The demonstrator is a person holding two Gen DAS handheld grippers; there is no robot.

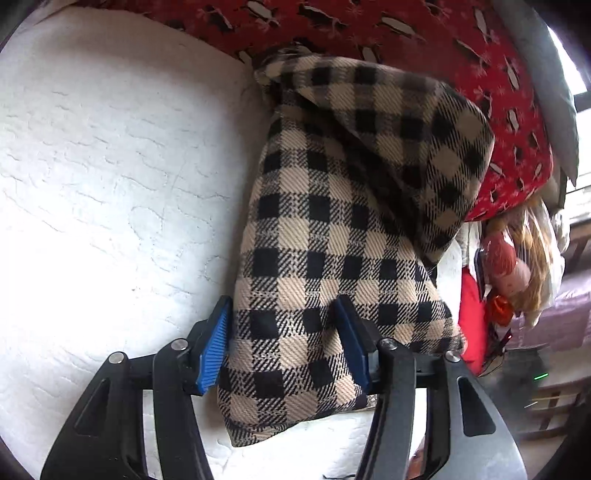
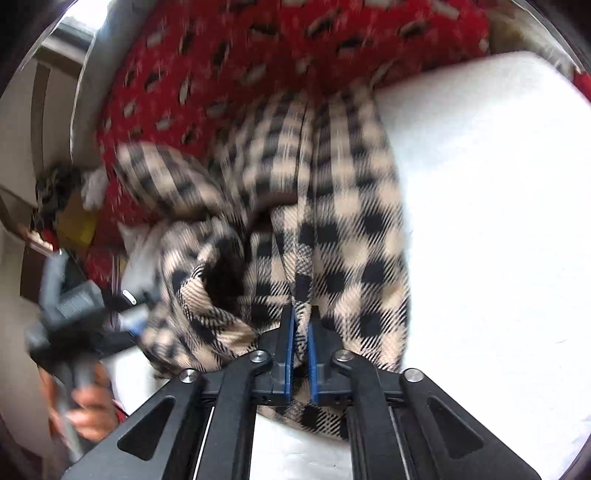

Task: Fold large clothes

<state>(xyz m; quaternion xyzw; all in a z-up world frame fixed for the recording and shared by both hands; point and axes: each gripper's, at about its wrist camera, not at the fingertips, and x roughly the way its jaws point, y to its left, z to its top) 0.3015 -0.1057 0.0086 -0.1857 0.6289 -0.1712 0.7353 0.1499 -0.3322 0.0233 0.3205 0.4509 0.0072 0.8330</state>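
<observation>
Right gripper (image 2: 301,350) jaws pinched together on a ridge of the checked garment (image 2: 325,236), cloth bunched between the pads and running ahead of them over the white mattress (image 2: 498,221). Left gripper (image 1: 284,347) jaws stand apart, straddling the garment's near folded end, pads beside the cloth and, as far as I can tell, not pressing it. Best bet: close left fully on that edge before lifting, then raise both level so the fold stays square, clear of the red blanket (image 1: 424,33) beyond the jaws.
</observation>
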